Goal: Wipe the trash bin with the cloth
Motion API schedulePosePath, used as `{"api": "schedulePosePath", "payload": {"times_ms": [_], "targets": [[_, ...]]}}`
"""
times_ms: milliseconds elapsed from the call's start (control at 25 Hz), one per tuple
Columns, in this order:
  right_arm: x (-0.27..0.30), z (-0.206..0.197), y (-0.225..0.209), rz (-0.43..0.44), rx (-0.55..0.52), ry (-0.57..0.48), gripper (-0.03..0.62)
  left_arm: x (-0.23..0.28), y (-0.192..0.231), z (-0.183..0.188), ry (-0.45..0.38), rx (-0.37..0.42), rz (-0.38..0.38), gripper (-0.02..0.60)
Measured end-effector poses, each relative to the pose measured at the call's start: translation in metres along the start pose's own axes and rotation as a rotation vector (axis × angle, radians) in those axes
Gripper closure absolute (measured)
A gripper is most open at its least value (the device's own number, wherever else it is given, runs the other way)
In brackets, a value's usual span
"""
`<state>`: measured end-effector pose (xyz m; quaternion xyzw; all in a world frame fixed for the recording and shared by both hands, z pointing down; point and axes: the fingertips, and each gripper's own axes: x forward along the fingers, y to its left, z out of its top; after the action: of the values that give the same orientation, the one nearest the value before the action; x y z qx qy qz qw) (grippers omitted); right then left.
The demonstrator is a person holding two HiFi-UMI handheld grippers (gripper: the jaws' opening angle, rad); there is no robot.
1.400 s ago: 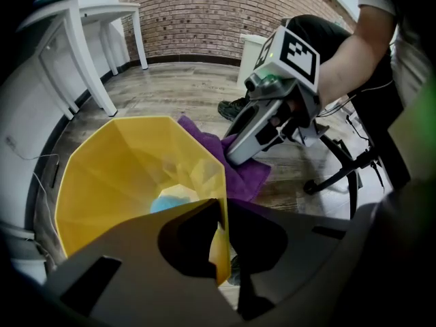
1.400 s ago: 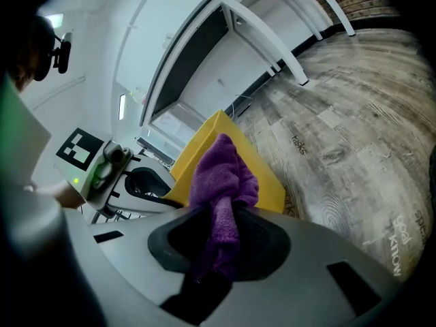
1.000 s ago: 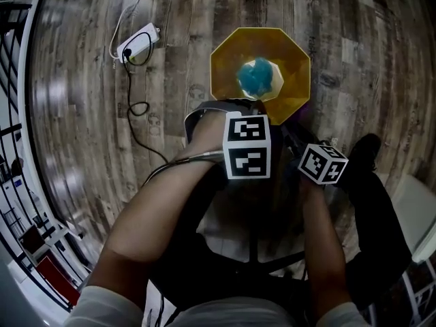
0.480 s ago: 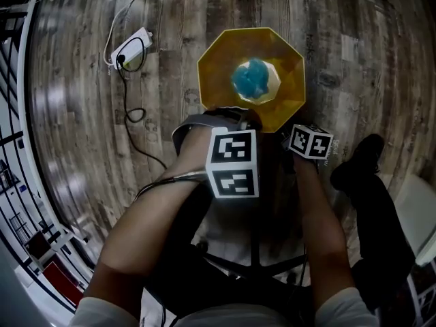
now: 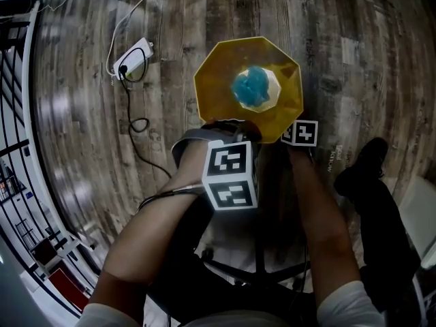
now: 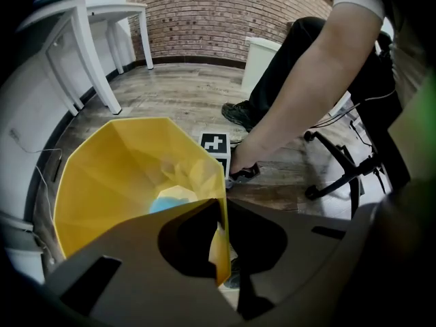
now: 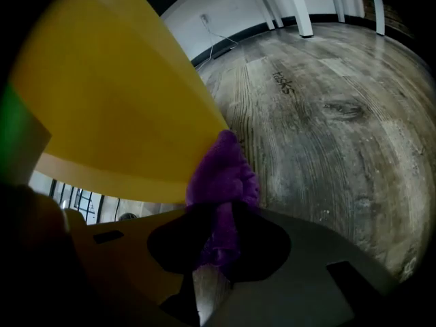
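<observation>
The left gripper [image 6: 219, 251] is clamped shut on the rim of the bin [image 5: 219, 67], steadying it. The right gripper [image 7: 216, 240] pinches the cloth [image 7: 223, 176], apparently against the bin's outer wall for wiping. The bin stands on the floor [image 5: 354, 39].

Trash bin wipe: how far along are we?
Done: left gripper clamped on the rim of the trash bin, right gripper gripping the purple cloth. In hand: cloth is at the bin's outer wall. Left: the wiping itself; nothing shows any side wiped yet.
</observation>
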<state>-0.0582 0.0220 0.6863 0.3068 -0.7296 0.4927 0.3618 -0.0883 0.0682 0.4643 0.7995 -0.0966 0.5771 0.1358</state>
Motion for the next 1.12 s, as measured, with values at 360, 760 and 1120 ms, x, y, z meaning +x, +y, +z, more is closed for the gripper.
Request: {"api": "schedulePosePath", "payload": {"times_ms": [360,760,1120], "targets": [[-0.016,0.001,-0.013,0.002,0.007,-0.044,0.505,0.004,0.005,0.002,0.002,-0.091,-0.006,0.560],[-0.089,0.001,-0.004,0.056,0.124,-0.206,0.505,0.006,0.024,0.044,-0.131,-0.376,-0.021,0.558],[-0.155,0.036,-0.012,0.056,0.106,-0.326,0.505,-0.011,0.031,0.088,-0.302,-0.408,-0.064,0.412]]}}
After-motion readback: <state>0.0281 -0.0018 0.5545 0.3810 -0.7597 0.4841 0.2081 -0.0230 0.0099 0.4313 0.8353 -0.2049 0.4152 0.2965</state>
